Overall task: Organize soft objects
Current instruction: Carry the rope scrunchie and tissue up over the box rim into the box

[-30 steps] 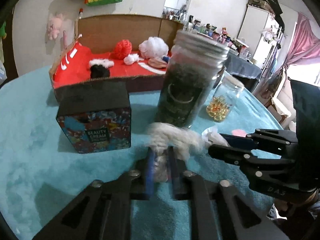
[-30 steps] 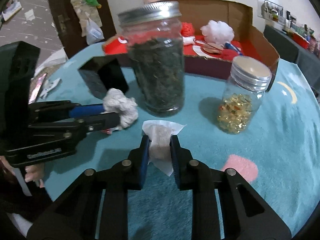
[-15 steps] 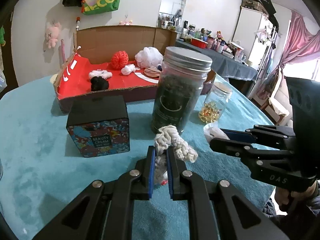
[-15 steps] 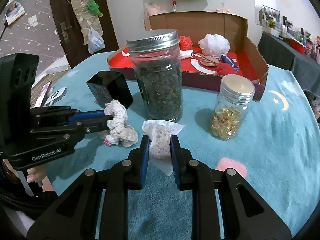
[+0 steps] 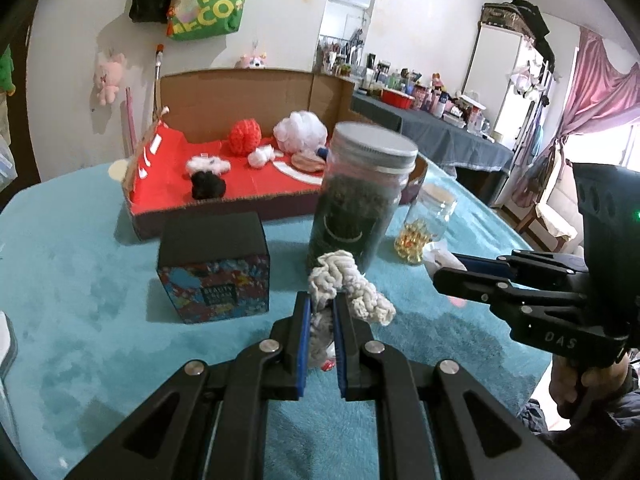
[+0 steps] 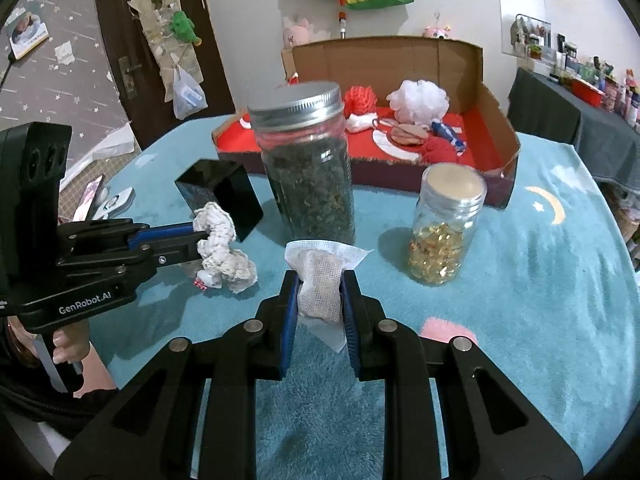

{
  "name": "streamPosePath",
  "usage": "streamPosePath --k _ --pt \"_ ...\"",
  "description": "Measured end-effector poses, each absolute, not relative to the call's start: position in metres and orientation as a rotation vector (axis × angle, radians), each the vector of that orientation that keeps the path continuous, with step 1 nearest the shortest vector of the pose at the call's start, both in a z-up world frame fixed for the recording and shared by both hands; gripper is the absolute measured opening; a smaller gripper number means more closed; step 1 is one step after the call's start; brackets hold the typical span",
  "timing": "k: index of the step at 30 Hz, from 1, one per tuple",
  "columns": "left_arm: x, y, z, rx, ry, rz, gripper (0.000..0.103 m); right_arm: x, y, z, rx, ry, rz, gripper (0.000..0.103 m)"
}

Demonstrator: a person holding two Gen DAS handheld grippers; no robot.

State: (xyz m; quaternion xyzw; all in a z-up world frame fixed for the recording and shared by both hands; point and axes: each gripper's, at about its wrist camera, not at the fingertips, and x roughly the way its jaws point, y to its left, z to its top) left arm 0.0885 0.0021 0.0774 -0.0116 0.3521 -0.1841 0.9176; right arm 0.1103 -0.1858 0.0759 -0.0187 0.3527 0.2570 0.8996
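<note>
Left gripper [image 5: 320, 320] pinching knitted cord [image 5: 348, 284], lower centre of frame, its loose end drooping right of the jaws | right gripper [image 6: 320, 292] pinching gauze pouch [image 6: 320, 280], lower centre; both judged light, limp, unbreakable; hold mid-body | cardboard box [image 6: 460, 64], upper centre, well apart beyond dark jar [image 6: 308, 168]

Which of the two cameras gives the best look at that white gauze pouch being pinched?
The right wrist view: the pouch sits front and centre in the right gripper, its mesh weave clear. In the left wrist view only a white corner pokes out behind that gripper's fingers.
</note>
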Motion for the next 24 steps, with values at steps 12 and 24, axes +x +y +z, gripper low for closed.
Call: streamPosePath --k 12,24 --pt "0.09 0.014 0.107 -0.031 0.659 -0.378 0.011 0.107 -0.197 0.108 -0.024 0.646 0.528 0.02" --pt "0.122 0.022 0.137 -0.011 0.647 -0.398 0.011 0.14 -0.205 0.147 -0.052 0.588 0.517 0.02"
